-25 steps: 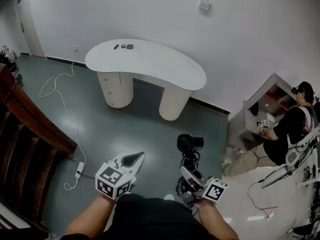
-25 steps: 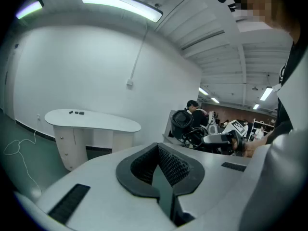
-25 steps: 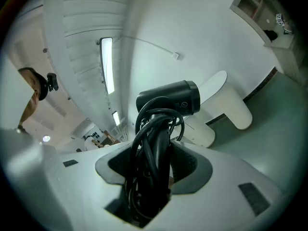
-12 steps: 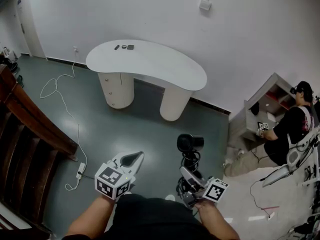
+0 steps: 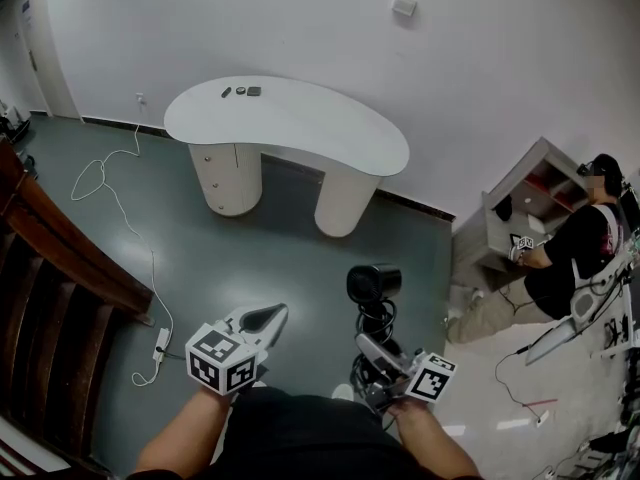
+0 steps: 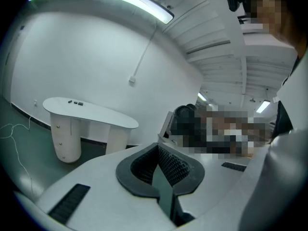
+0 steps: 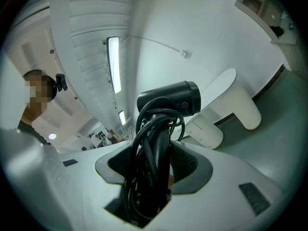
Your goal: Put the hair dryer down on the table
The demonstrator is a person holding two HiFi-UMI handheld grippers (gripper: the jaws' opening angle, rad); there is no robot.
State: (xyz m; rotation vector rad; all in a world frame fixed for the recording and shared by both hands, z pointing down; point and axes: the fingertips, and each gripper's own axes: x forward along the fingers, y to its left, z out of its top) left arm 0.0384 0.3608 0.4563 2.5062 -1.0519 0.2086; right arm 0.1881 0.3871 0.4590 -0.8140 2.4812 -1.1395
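Note:
A black hair dryer [image 5: 373, 284] with its cord wound round the handle stands upright in my right gripper [image 5: 378, 352], which is shut on the handle. In the right gripper view the hair dryer [image 7: 169, 99] rises from between the jaws, its cord [image 7: 150, 153] bunched there. My left gripper [image 5: 262, 319] is shut with nothing in it, low at the left; its left gripper view shows the pads [image 6: 166, 165] pressed together. The white curved table [image 5: 300, 128] stands well ahead, across the floor.
Small dark items [image 5: 242, 91] lie on the table's far left end. A white cable [image 5: 125, 218] and plug strip trail over the green floor at the left. A dark wooden bench [image 5: 50, 268] runs along the left. A person [image 5: 560, 258] sits at a shelf at the right.
The view has shifted slightly, with the table and room sliding a little left. Both grippers and the hair dryer hold nearly the same place.

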